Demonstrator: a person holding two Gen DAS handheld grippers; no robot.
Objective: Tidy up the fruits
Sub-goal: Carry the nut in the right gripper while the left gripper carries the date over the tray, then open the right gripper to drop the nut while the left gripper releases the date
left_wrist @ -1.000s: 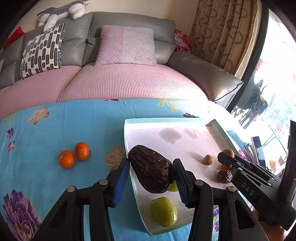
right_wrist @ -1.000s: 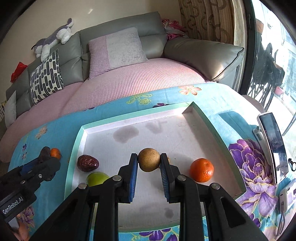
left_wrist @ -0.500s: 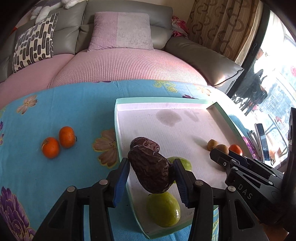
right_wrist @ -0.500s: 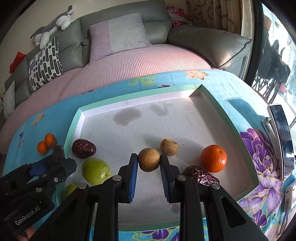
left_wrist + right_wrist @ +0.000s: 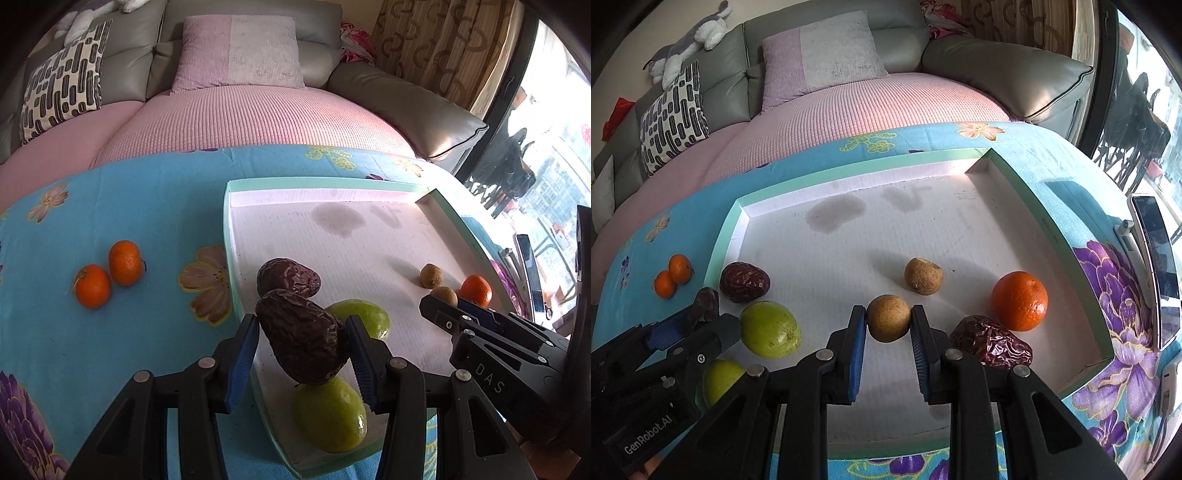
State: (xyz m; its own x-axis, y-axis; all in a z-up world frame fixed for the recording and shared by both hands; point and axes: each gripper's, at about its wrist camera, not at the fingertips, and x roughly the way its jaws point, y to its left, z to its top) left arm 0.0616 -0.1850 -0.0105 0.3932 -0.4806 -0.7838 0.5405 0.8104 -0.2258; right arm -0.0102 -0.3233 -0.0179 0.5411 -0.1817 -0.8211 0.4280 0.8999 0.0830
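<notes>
Fruit fills both of my grips at once. My left fingers are clenched on a wrinkled dark date, carried just above the near-left corner of the white tray, over a green fruit lying at the tray's edge; a second date rests on the tray floor just beyond, and another green fruit lies beside it. My right fingers are clamped on a small round tan fruit near the front middle of the tray, with its twin lying free a little farther in. An orange and a third date sit touching each other to my right. Two more small oranges wait out on the blue flowered tabletop, well apart from the tray. I judge this to be the sorting-by-kind step, about midway: both hands have a piece ready to set down. Next, I would lower the held date beside the one on the tray floor, clear of the green fruit beneath, and release gently so it does not roll. The tan fruit should go down next to its twin, and whether it is lifted or already resting I cannot tell. Then the two oranges outside need collecting.
</notes>
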